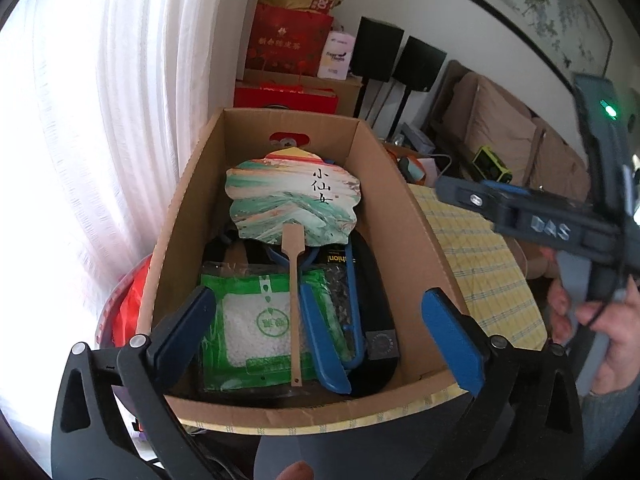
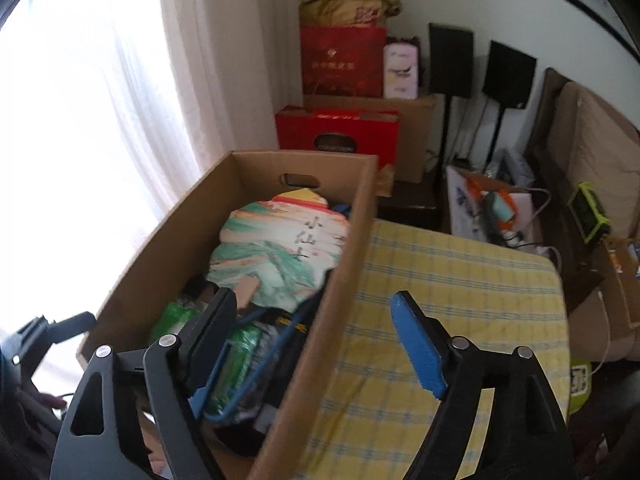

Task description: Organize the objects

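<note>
While both grippers hang wide open with nothing between their pads, an open brown cardboard box [image 1: 404, 216] stands on the bench, which is covered by a yellow checked tablecloth [image 2: 460, 292]. The left gripper [image 1: 324, 320] hovers over the near end of the box, its jaws spread across the contents. The right gripper [image 2: 316, 336] straddles the box's right wall, one finger above the contents and the other above the cloth.

Inside the box, a flat paddle fan with a green, white and orange marbled face and a thin wooden handle [image 1: 294, 204] lies on top, its handle pointing toward the near end. Under the handle lies a green and white plastic packet with white granules [image 1: 248, 328]. Just beside it to the right lie a blue plastic hanger [image 1: 320, 332] and a flat black item with a small grey label [image 1: 380, 320].

Behind the box, red gift boxes [image 2: 340, 136] are stacked against the wall near a white curtain [image 1: 100, 120].
</note>
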Available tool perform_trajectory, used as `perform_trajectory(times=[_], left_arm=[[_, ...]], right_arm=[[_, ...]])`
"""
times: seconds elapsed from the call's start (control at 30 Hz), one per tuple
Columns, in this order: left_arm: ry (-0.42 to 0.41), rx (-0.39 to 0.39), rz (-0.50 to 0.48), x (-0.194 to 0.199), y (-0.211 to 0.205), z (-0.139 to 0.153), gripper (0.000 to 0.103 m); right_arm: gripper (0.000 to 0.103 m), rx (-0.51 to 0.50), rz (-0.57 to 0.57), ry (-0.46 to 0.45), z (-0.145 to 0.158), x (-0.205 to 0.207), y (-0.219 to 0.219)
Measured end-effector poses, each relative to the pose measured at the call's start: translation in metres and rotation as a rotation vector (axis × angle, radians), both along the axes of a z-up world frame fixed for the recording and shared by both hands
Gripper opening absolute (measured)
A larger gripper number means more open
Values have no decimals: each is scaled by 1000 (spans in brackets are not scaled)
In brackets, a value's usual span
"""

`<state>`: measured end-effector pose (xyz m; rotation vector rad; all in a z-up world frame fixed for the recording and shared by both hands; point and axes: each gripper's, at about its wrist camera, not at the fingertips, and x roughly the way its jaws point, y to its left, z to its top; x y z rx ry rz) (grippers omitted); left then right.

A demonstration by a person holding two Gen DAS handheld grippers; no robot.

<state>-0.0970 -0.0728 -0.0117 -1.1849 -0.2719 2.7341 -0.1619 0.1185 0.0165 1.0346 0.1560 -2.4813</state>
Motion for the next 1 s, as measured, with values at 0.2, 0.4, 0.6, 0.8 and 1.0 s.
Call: perform_trajectory(times=[0.2, 0.4, 0.6, 0.8, 1.0], left_arm=[[-35, -15, 75, 5, -1, -4, 103], [-41, -19, 86, 12, 6, -8, 103], [-57, -42, 51, 31, 26, -6, 103], [-30, -41, 46, 50, 39, -1, 103], [22, -10, 57, 68, 46, 8, 103]], right_arm=[[87, -2, -9, 7, -1, 26, 35], [96, -4, -56, 26, -3, 50, 64], [103, -15, -112, 49, -8, 78, 87], [103, 17, -166, 57, -11, 97, 109], [103, 10, -210, 59, -13, 118, 127]])
